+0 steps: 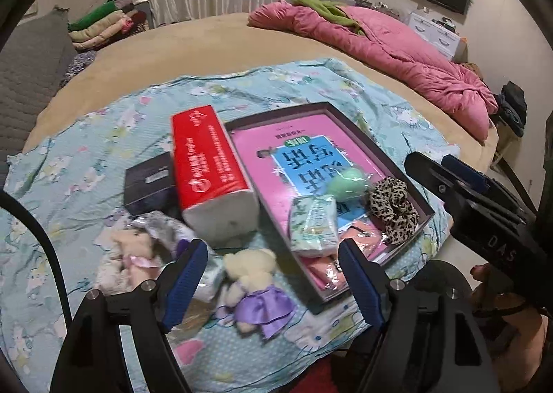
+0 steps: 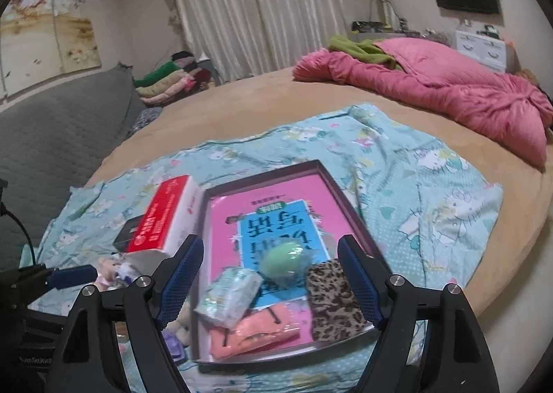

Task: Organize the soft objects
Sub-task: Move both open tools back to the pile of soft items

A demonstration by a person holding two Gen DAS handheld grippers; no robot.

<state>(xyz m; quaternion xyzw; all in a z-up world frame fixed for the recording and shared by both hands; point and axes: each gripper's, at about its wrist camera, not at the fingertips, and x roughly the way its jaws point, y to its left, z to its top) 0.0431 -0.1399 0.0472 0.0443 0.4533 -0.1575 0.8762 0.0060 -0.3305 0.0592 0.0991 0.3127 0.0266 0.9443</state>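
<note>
Both the left gripper (image 1: 273,275) and right gripper (image 2: 271,274) stand apart, gripping nothing. The leopard scrunchie (image 1: 392,208), green sponge (image 1: 345,182) and tissue pack (image 1: 312,223) lie at the near end of the shallow box (image 1: 420,201), on a pink book with blue Chinese lettering too small to read. Outside its left edge, on the blue sheet (image 1: 86,151), stands a red tissue package (image 1: 204,165) with unreadable white print, the purple-dressed bear (image 1: 254,284) just before it.

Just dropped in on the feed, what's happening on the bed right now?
A person holds two grippers over a blue patterned sheet, sorting soft things into a shallow box. Inside it already lie a leopard-print scrunchie, a green egg-shaped sponge, a small tissue packet and a peach-coloured packet. Still outside: a cream teddy in a purple dress, a pink plush and a red tissue pack. The left gripper and right gripper are both open and hold nothing.
</note>
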